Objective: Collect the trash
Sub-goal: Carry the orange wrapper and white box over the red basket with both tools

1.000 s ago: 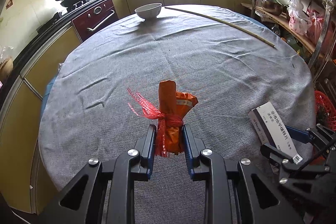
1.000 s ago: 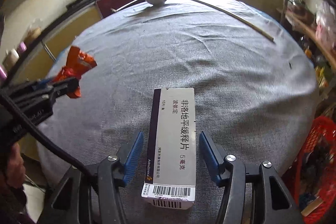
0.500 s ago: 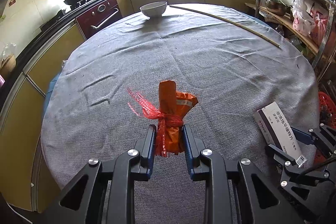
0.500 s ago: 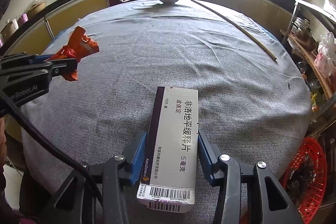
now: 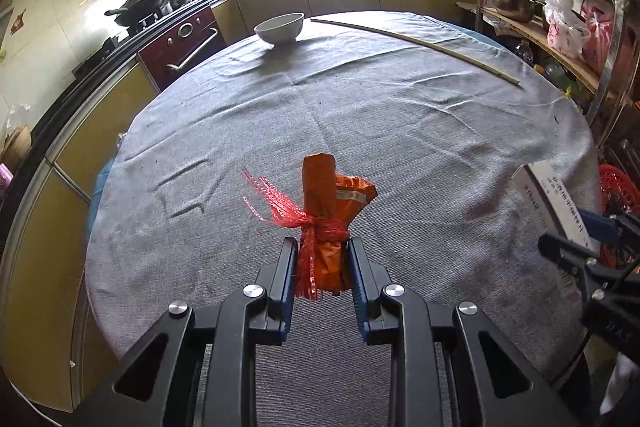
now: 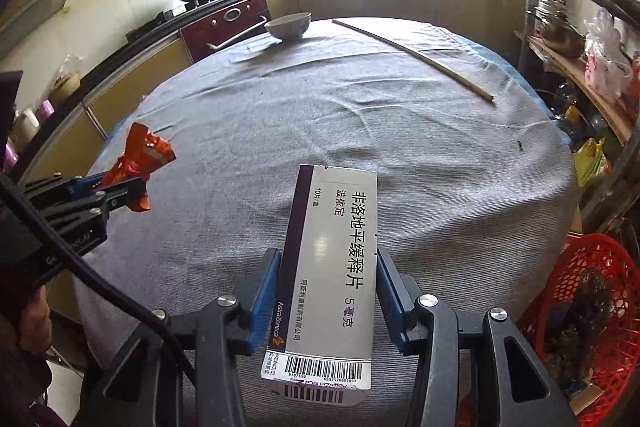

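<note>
My left gripper point(image 5: 322, 249) is shut on an orange wrapper bundle point(image 5: 328, 211) tied with red mesh netting, held above the grey-clothed round table point(image 5: 360, 115). It also shows at the left of the right wrist view point(image 6: 138, 157). My right gripper point(image 6: 328, 259) is shut on a white and purple medicine box point(image 6: 334, 259), lifted off the table near its front edge. The box also shows at the right edge of the left wrist view point(image 5: 554, 199). A red mesh trash basket point(image 6: 592, 307) holding dark trash stands on the floor, right of the table.
A white bowl point(image 5: 280, 29) and a long thin stick point(image 5: 416, 45) lie at the table's far side. A metal shelf rack point(image 5: 560, 27) with pots and bags stands on the right. Kitchen counters and a stove point(image 5: 180, 43) curve around the left and back.
My right gripper closed on the medicine box and lifted it off the table. The left gripper kept its hold on the orange bundle and rose slightly.
</note>
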Tool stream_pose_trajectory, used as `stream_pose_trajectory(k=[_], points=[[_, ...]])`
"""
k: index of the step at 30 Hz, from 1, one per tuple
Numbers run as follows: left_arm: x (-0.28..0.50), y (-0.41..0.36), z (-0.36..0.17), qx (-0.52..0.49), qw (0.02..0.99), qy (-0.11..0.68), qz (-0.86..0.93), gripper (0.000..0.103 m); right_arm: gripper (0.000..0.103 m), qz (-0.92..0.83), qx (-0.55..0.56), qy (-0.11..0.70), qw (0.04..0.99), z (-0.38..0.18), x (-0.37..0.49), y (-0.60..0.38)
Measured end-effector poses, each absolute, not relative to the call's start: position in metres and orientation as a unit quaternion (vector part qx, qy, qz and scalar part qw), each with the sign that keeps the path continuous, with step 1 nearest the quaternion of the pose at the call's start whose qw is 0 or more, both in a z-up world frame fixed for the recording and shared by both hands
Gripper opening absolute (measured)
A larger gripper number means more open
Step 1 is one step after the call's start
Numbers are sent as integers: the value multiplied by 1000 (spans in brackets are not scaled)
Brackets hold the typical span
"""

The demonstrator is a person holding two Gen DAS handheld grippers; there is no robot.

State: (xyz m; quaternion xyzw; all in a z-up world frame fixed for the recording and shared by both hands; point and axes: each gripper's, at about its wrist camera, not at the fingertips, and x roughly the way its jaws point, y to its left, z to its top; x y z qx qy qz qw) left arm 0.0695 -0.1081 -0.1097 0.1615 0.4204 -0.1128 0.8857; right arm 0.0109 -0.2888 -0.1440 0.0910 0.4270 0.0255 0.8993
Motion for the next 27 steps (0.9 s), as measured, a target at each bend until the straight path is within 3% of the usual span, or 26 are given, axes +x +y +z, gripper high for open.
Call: stream_pose_trajectory(k=[27], points=[[60,-179,-90,226,879,388,-160,26,49,-19,132,374,918,-124,-29,-355]])
